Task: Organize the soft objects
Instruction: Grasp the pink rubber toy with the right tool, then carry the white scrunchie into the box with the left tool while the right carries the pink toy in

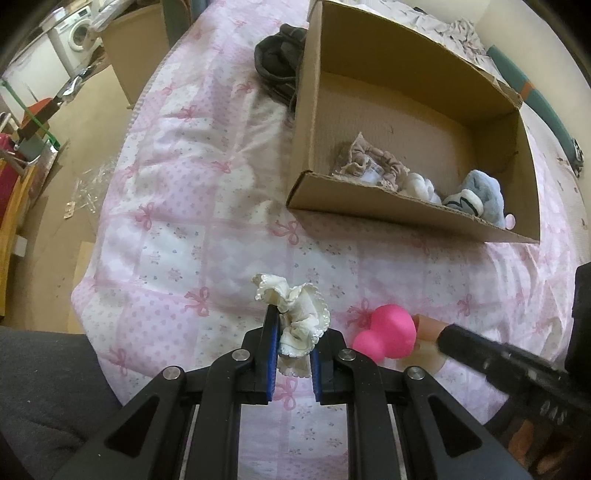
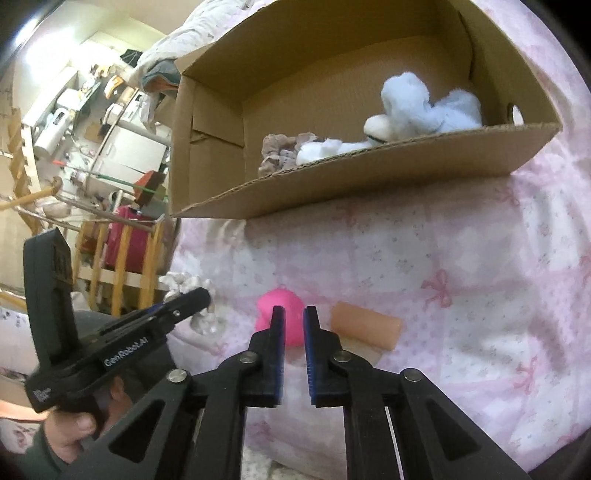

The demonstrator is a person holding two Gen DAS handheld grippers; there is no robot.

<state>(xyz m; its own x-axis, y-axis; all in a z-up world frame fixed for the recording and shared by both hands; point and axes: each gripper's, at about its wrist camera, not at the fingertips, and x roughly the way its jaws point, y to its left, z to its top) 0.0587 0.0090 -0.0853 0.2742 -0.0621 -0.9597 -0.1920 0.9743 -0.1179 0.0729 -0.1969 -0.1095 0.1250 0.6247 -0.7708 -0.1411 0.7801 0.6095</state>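
Only the left wrist view takes in the washing machine (image 1: 79, 35) far off on the left and a dark bundle of cloth (image 1: 279, 70) against the far left wall of the cardboard box (image 1: 388, 216); only the right wrist view shows the wooden railing (image 2: 122, 258) and the person's hand (image 2: 75, 430) around the left tool's handle. The box sits on the pink bow-print quilt (image 1: 184, 221) and holds, along its near wall, a pale blue plush toy (image 2: 424, 107), a white fluffy piece (image 2: 321, 149) and a beige scrunchie (image 2: 280, 147). The left gripper (image 1: 293, 332) is clamped on a white frilly scrunchie (image 1: 295, 317), lifted near the quilt's near edge. The right gripper (image 2: 294, 325) has its jaws nearly together with nothing visibly between them; a pink sponge (image 2: 271, 306) lies just beyond its tips, and a peach roll (image 2: 365, 325) to the right.
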